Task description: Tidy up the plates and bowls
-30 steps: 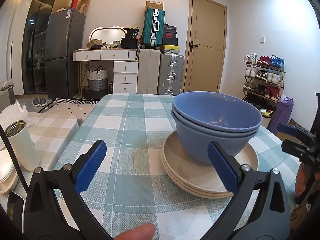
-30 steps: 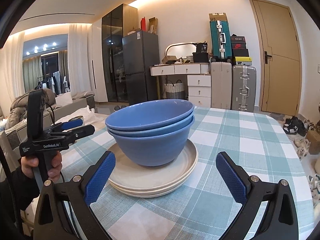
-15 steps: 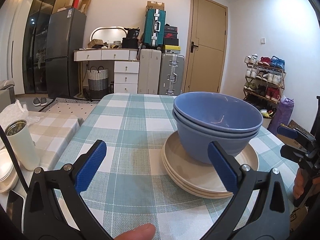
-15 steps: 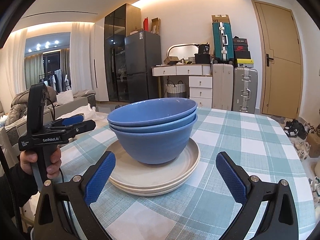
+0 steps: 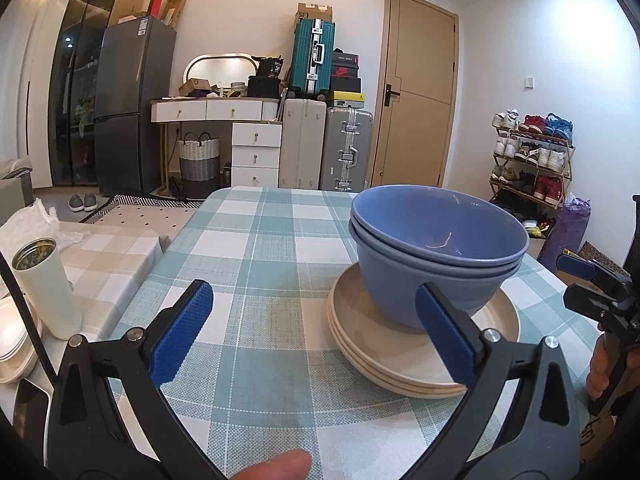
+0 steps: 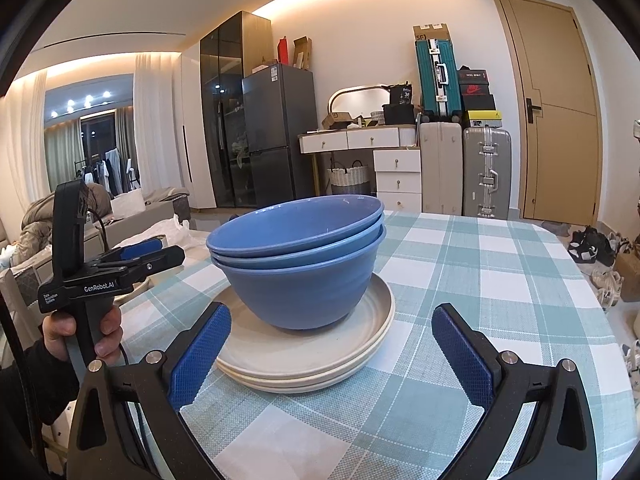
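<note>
Three nested blue bowls (image 5: pixel 436 256) (image 6: pixel 298 264) rest on a stack of three cream plates (image 5: pixel 424 348) (image 6: pixel 316 356) on the checked tablecloth (image 5: pixel 260 264). My left gripper (image 5: pixel 314 330) hovers open just short of the stack, its right pad near the plates' front rim. My right gripper (image 6: pixel 330 350) is open too, facing the stack from the other side, its left pad close to the plate rim. Nothing sits between either pair of fingers. In the right wrist view the left gripper (image 6: pixel 120 264) shows at the left, held by a hand.
A white open flask (image 5: pixel 44 288) and stacked white dishes (image 5: pixel 12 340) stand on a side surface left of the table. Suitcases (image 5: pixel 324 152), a drawer unit, a fridge and a shoe rack (image 5: pixel 532 160) line the room beyond. A fingertip (image 5: pixel 276 466) shows at the bottom edge.
Almost nothing differs: both grippers stay open and near the stack, with only a slight drift of the views. The bowls and plates have not moved.
</note>
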Motion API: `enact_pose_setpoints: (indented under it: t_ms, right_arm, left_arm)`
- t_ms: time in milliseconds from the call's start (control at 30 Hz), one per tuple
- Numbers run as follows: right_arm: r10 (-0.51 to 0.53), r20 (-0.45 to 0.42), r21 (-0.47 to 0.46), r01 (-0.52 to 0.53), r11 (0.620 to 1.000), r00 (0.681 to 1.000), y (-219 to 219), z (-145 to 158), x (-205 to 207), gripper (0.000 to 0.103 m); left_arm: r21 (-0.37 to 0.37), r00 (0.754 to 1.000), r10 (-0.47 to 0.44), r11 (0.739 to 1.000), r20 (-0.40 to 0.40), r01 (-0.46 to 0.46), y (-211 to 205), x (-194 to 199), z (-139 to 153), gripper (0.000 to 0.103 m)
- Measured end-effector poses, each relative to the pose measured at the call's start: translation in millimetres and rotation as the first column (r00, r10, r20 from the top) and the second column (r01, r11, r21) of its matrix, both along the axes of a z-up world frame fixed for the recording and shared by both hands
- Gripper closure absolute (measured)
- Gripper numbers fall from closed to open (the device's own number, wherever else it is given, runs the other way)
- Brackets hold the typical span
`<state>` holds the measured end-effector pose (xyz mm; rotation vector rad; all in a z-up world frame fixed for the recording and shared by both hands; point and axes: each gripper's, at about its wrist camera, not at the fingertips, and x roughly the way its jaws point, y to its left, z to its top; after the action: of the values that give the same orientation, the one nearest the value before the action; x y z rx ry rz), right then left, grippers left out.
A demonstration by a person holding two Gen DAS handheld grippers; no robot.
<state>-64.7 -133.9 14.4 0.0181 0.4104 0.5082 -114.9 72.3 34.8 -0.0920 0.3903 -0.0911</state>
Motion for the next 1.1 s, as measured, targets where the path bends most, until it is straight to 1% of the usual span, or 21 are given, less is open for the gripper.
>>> enact_pose_setpoints:
  t_ms: [533, 1100]
  right_arm:
    - [0.006, -0.019, 0.012, -0.005, 1.0, 1.0, -1.3, -3.9, 4.1, 0.001]
    - [0.005, -0.018, 0.008, -0.005, 1.0, 1.0, -1.0, -3.7, 4.0, 0.001]
  left_arm:
    - [-0.001, 1.0, 0.002, 1.0, -0.001, -0.002, 1.8, 1.5, -1.5, 0.002]
    - [-0.004, 1.0, 0.005, 1.0, -0.001, -0.005, 2.9, 0.9, -1.2, 0.002]
